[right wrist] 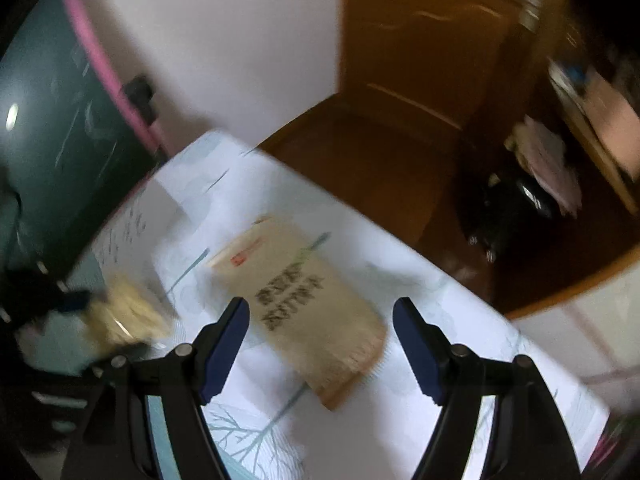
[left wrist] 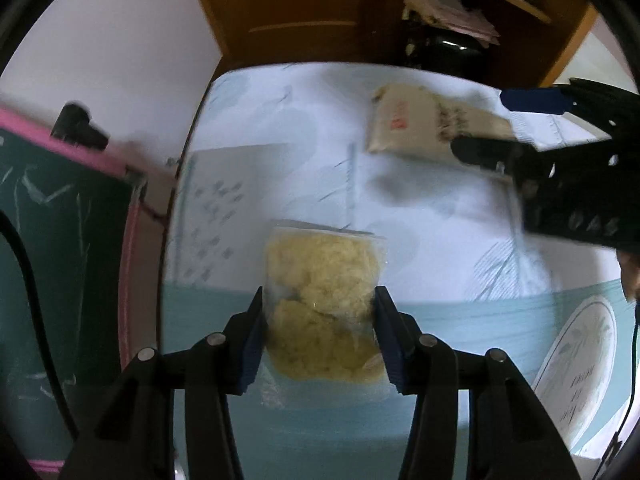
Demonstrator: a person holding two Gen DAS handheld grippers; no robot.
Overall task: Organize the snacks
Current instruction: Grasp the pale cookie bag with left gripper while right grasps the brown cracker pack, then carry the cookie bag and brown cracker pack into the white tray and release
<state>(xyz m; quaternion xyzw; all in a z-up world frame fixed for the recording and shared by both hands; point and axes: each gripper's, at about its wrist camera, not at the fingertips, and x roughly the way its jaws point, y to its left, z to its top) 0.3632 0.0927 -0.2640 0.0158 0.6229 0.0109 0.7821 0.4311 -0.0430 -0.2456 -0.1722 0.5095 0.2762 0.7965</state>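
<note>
Two hand-held grippers come down on snack packs laid out on a cloth-covered table. The left gripper [left wrist: 320, 336] has its blue pads against both sides of a clear bag of pale yellow crumbly snack [left wrist: 324, 304], clamped on it at the near edge of the table. The bag is soft and slack; a squeeze on its middle could crush the contents, or the film could slide out if the hold is light. At about one o'clock from that bag lies the tan paper packet [left wrist: 420, 124], flat on the cloth, with dark printed lettering and a small red mark. The right gripper [right wrist: 320, 344] hovers over it with jaws apart, the packet's near fringed end between the pads but untouched. The packet sits askew to the jaws, so closing now could catch only a corner and let it pivot or skid across the cloth. Both views are smeared by motion, and a hurried descent could pinch the tablecloth [right wrist: 400, 420] along with the packet. The cloth is white and pale teal with a leaf and branch print. Beyond the table's far edge, at twelve o'clock, stands dark brown wooden furniture [left wrist: 304, 12] against a white wall; at nine o'clock a green chalkboard with a pink frame [left wrist: 60, 216] leans.
</note>
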